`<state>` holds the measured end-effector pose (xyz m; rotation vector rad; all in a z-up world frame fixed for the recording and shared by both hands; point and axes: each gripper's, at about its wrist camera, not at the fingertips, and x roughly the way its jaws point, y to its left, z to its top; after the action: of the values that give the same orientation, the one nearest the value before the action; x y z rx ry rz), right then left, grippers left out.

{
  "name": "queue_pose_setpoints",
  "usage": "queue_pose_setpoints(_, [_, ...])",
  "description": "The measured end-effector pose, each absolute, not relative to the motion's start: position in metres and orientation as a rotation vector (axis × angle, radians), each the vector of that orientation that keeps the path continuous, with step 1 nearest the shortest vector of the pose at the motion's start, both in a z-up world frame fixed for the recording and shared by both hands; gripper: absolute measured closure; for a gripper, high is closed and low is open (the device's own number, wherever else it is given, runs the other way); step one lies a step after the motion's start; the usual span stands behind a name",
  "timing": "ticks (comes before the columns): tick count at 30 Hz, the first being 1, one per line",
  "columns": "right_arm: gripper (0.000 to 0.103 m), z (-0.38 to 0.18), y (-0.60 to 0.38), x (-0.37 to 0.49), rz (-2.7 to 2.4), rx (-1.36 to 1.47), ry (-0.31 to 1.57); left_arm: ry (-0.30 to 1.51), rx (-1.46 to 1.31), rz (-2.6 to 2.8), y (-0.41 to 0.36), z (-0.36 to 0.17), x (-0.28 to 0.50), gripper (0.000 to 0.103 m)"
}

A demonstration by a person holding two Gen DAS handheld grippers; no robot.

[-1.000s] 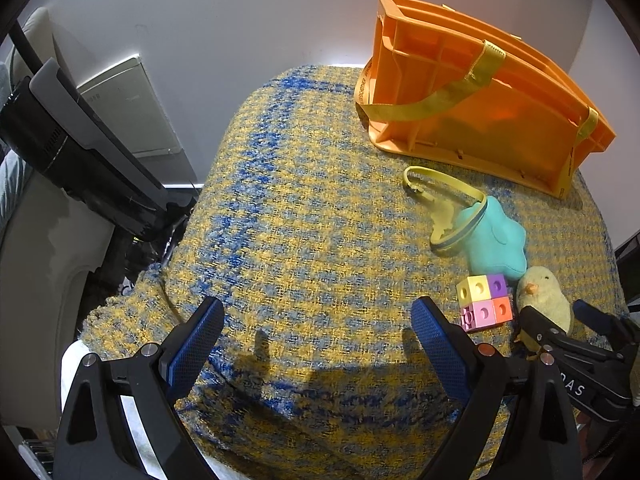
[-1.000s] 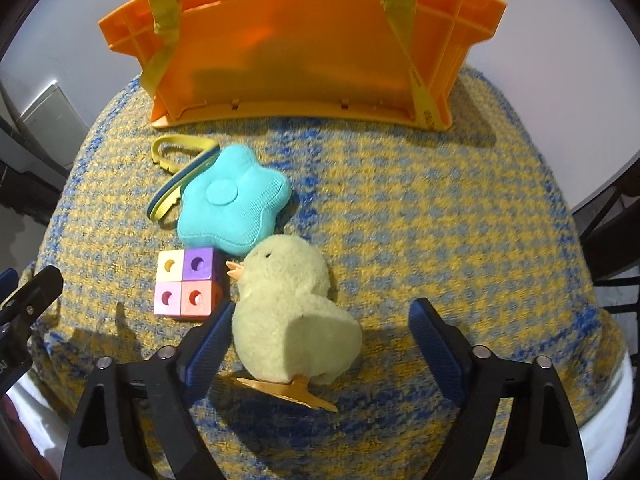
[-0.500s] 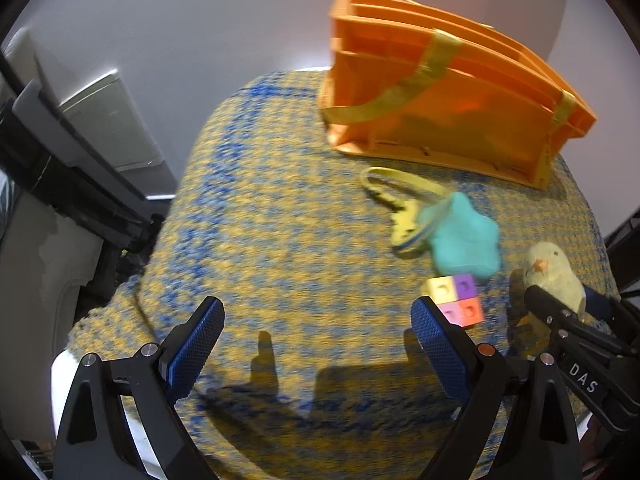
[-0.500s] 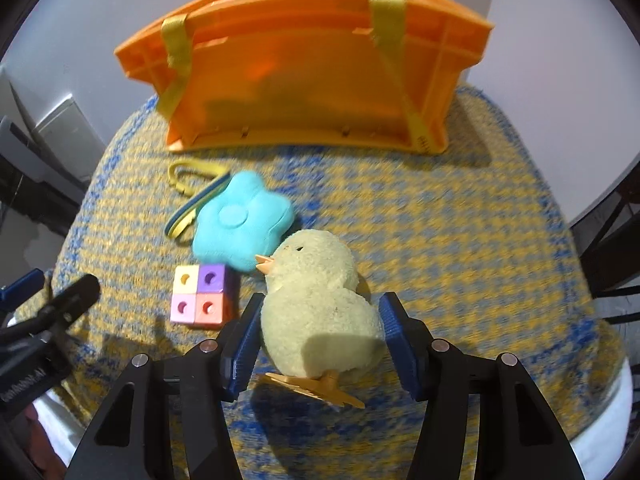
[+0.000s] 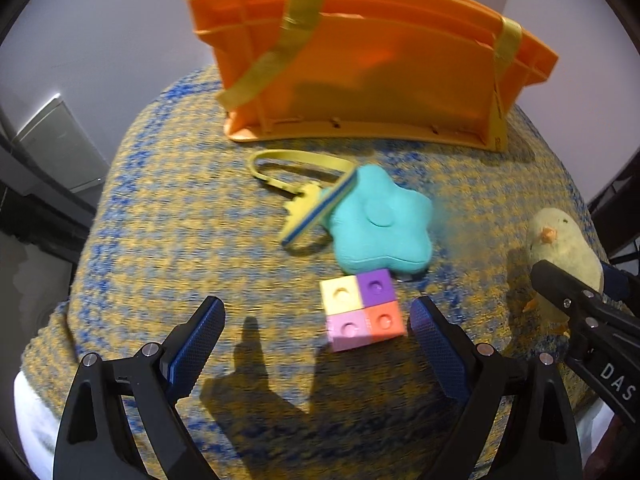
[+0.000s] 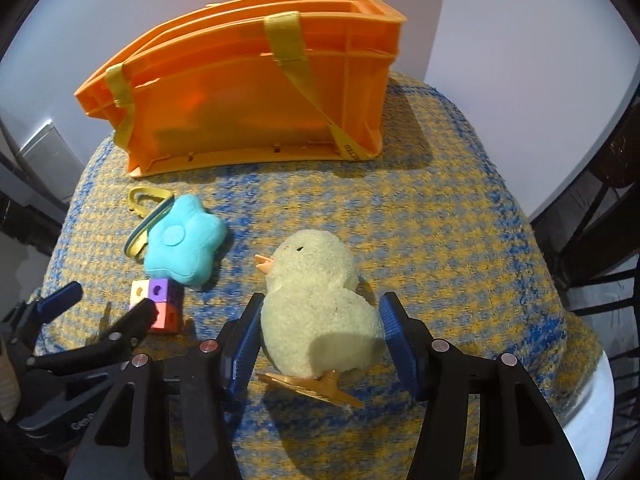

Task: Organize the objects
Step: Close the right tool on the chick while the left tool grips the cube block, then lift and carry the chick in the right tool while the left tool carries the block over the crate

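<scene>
Fluffy yellow chick [image 6: 316, 304] sits on the yellow and blue cloth [image 6: 440, 220], in front of the orange basket [image 6: 248, 92]. The right gripper [image 6: 320, 344] has its blue pads on both sides of the chick's round body, squeezing it. I think the chick is soft, squashy and light, so the fat middle looks best to hold. The left gripper [image 5: 316, 332] is wide apart, holding nothing, near the colored blocks [image 5: 362, 308].

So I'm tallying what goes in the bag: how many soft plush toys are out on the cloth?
2. The teal star plush lies left of centre, beside the block cube; the yellow chick sits between the right tool's pads. The orange bag's inside is hidden.
</scene>
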<state>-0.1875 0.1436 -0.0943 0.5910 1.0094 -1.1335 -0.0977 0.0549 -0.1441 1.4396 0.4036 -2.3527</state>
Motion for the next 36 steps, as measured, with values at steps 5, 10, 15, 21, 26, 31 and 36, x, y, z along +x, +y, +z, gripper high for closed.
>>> queue_pose_setpoints(5, [0.046, -0.094, 0.142, -0.194, -1.139, 0.605, 1.002, 0.381, 1.464, -2.360, 0.063, -0.152, -0.106, 0.014])
queue_pose_setpoints(10, [0.046, -0.096, 0.141, -0.196, -1.135, 0.611, 1.004, 0.390, 1.519, -2.359, 0.067, -0.164, -0.111, 0.039])
queue_pose_setpoints(15, [0.046, -0.097, 0.141, -0.196, -1.129, 0.607, 1.005, 0.369, 1.518, -2.382, 0.070, -0.163, -0.112, 0.050])
queue_pose_setpoints(21, [0.046, -0.097, 0.145, -0.192, -1.127, 0.595, 1.008, 0.350, 1.526, -2.403, 0.074, -0.161, -0.111, 0.058])
queue_pose_setpoints(26, [0.046, -0.094, 0.147, -0.188, -1.125, 0.582, 1.006, 0.378, 1.526, -2.401, 0.071, -0.159, -0.106, 0.058])
queue_pose_setpoints(31, [0.046, -0.091, 0.150, -0.185, -1.116, 0.567, 0.999, 0.398, 1.507, -2.395, 0.065, -0.151, -0.097, 0.058])
queue_pose_setpoints(36, [0.046, -0.087, 0.152, -0.181, -1.110, 0.557, 0.987, 0.413, 1.475, -2.390, 0.052, -0.142, -0.098, 0.058])
